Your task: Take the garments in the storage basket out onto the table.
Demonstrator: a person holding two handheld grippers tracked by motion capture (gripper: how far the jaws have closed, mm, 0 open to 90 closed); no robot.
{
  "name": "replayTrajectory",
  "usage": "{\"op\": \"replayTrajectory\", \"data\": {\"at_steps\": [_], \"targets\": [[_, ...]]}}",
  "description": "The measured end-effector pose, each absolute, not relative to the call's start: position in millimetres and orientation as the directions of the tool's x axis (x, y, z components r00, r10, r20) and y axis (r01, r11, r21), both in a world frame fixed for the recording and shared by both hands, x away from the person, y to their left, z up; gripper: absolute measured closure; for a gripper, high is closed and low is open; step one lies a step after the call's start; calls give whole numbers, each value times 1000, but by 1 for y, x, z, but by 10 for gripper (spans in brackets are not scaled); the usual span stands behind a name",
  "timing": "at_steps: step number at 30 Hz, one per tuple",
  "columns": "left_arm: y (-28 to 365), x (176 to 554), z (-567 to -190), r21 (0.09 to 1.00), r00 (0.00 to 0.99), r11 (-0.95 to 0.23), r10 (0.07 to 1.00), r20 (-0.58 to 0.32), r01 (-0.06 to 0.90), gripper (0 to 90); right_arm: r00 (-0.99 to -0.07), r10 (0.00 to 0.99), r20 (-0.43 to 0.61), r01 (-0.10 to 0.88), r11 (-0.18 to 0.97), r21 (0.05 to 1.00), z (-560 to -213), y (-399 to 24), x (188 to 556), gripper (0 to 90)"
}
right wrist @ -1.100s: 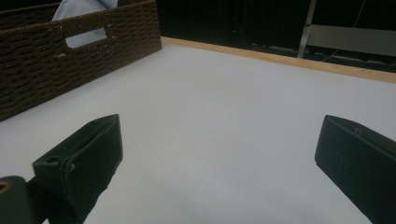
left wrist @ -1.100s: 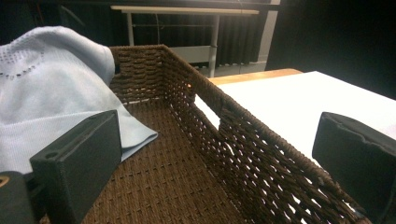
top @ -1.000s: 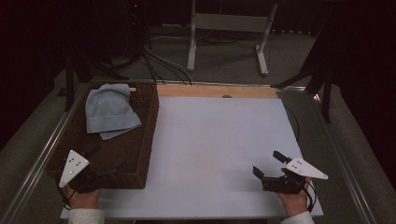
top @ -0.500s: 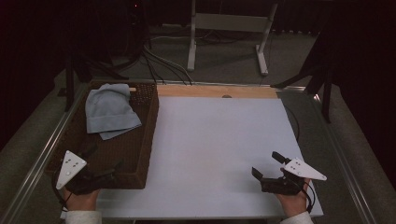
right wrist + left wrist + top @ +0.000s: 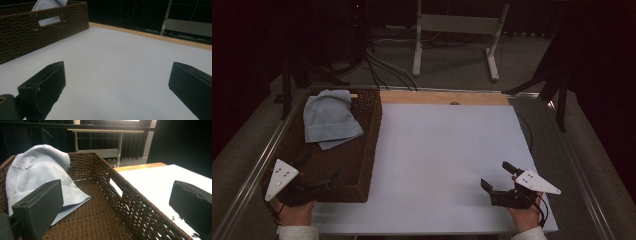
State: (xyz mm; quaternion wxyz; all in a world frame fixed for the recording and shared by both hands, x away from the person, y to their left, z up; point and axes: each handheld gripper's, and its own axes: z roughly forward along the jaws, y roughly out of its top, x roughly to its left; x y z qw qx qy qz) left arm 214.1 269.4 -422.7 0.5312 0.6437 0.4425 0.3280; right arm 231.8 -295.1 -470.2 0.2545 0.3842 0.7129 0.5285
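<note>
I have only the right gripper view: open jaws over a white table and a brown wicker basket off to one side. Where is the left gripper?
Observer: In the high view, the left gripper hangs over the near end of the wicker basket.
Operator: Is it holding anything?
Observer: No. The left gripper view shows its jaws wide apart, with nothing between them.
Operator: What lies in the basket?
Observer: A light blue cloth, heaped at the far end and riding up over the rim.

Blue cloth (image 5: 329, 119) in wicker basket (image 5: 368, 150)
</note>
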Motion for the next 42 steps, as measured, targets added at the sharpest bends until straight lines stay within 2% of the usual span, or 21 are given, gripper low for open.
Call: {"op": "replayTrajectory", "data": {"at_steps": [12,16,24,32,42], "targets": [[272,221,-410,973,388,-20,919,-73,230,3,-570,820,47,289,146,946,-470,-294,231,12],[273,225,-405,969,379,-22,922,-75,246,25,-568,822,46,294,151,944,-470,-292,231,12],[273,234,-396,961,356,-43,932,-60,273,3,-573,818,52,307,155,939,-471,-289,231,12],[278,247,-389,946,375,-30,922,-99,322,3,-570,819,73,316,136,939,-471,-290,231,11],[280,259,-382,937,372,-55,925,-83,345,3,-571,818,73,316,137,939,-471,-289,231,11]]}}
